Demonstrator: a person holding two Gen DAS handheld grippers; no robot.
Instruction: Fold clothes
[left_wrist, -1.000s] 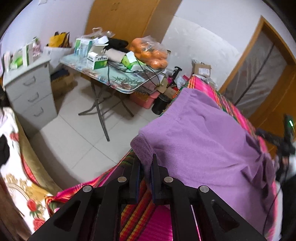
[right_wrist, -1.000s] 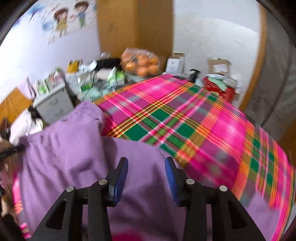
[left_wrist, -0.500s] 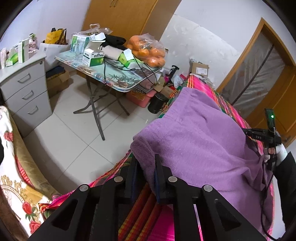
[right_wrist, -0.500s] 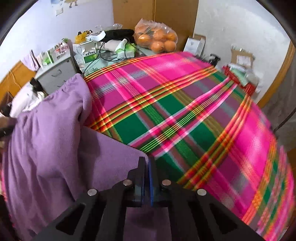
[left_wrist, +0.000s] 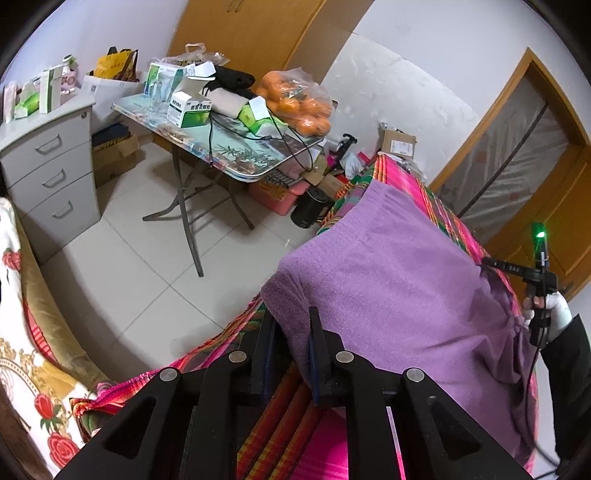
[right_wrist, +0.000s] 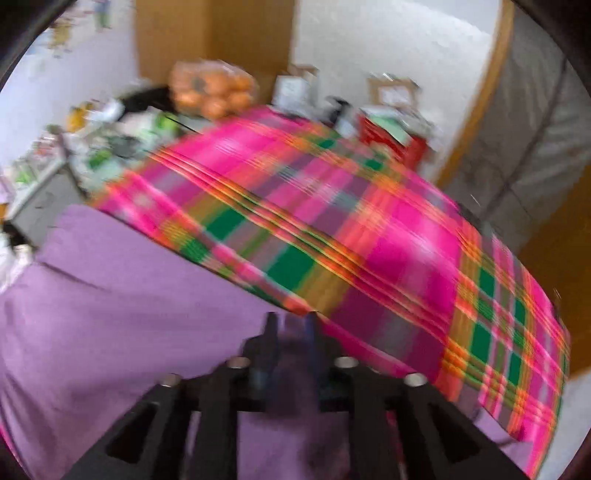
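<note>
A purple garment (left_wrist: 388, 277) lies spread over a bed covered with a pink and green plaid cloth (right_wrist: 369, 221). My left gripper (left_wrist: 291, 328) is shut on the garment's thick near corner at the bed's edge. In the blurred right wrist view, my right gripper (right_wrist: 291, 325) sits over the opposite edge of the purple garment (right_wrist: 110, 295). Its jaws are opening, standing apart with purple fabric between them. The left wrist view also shows the right gripper (left_wrist: 484, 263) at the far right, held by a gloved hand (left_wrist: 554, 314).
A folding table (left_wrist: 236, 162) with boxes and a bag of oranges (left_wrist: 295, 103) stands beyond the bed's left side. A grey drawer cabinet (left_wrist: 48, 166) is at far left, floral bedding (left_wrist: 22, 369) below it. A black pot (left_wrist: 312, 210) sits on the tiled floor.
The right gripper's jaws closed at the garment's edge, then parted again, and the hand shifted over the purple fabric. The left gripper kept its hold on the corner.
</note>
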